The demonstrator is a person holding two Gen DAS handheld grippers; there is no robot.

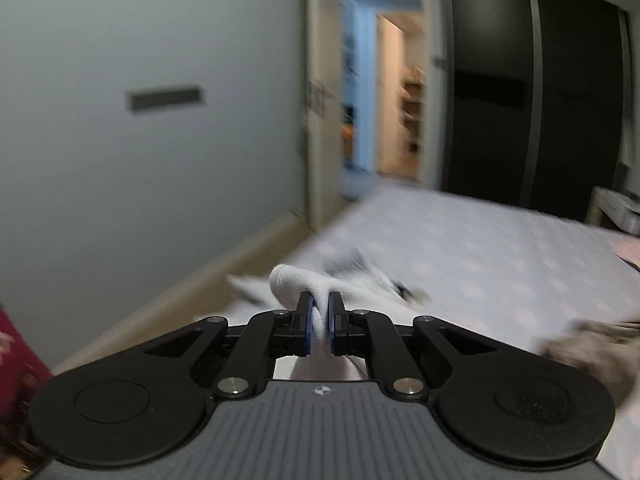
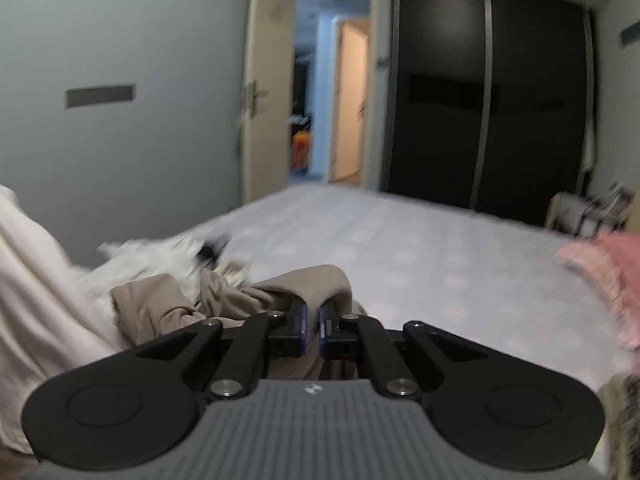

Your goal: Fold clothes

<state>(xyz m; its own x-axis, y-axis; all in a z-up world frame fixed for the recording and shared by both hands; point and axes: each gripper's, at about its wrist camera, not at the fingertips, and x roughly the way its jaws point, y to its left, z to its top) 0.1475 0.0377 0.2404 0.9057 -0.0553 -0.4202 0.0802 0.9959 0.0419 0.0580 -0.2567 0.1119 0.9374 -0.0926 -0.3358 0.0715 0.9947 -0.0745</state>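
Observation:
In the left wrist view my left gripper (image 1: 320, 307) is shut on a fold of a white garment (image 1: 296, 282), which trails off over the bed (image 1: 460, 248). In the right wrist view my right gripper (image 2: 313, 314) is shut on a fold of a beige garment (image 2: 224, 296), which lies crumpled to the left of the fingers. The white garment (image 2: 156, 258) shows behind the beige one, blurred. The beige garment also shows at the right edge of the left wrist view (image 1: 592, 340).
The bed has a pale dotted sheet (image 2: 420, 248). A pink cloth (image 2: 608, 272) lies at its right edge. A cream fabric (image 2: 36, 280) hangs at the left. Dark wardrobe doors (image 2: 480, 92) and an open doorway (image 2: 320, 88) stand beyond. A side table (image 1: 616, 208) stands at the right.

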